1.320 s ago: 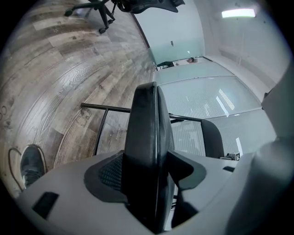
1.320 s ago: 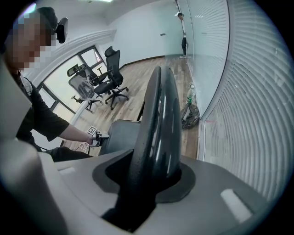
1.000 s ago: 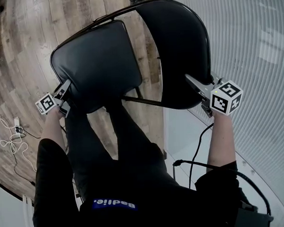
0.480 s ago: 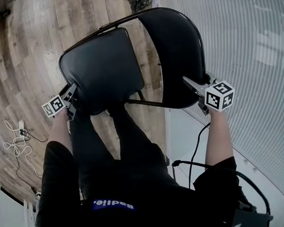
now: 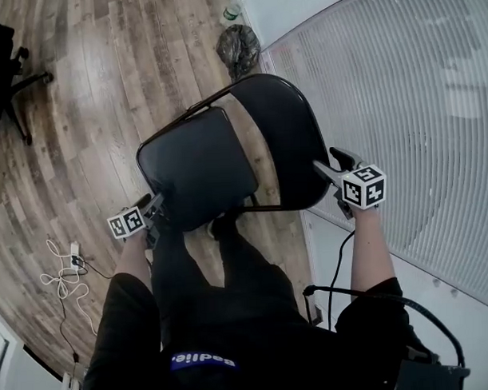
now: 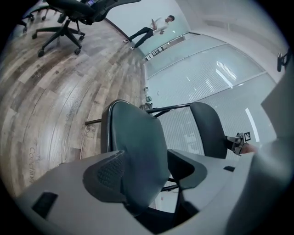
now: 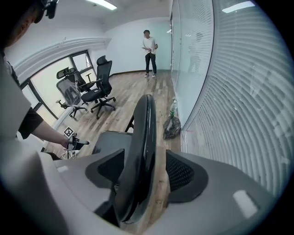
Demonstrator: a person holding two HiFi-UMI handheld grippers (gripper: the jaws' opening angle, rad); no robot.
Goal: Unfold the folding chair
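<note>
A black folding chair stands opened on the wood floor, its padded seat (image 5: 197,169) flat in front of the curved backrest (image 5: 282,141). My left gripper (image 5: 156,208) is at the seat's near left corner. In the left gripper view the seat (image 6: 135,142) fills the gap between the jaws, and the gripper is shut on it. My right gripper (image 5: 327,170) is at the backrest's right edge. Its jaws have just been opening. The backrest (image 7: 140,147) stands between them, with floor showing beside the right pad.
A glass wall with blinds (image 5: 401,105) runs along the right. A dark trash bag (image 5: 237,46) lies behind the chair. Office chairs (image 7: 98,89) stand far left, and a loose cable (image 5: 63,272) is on the floor. A person (image 7: 150,50) stands far off.
The head camera has risen, so the chair and both grippers look smaller and lower in the view. Each gripper stays at its same spot on the chair.
</note>
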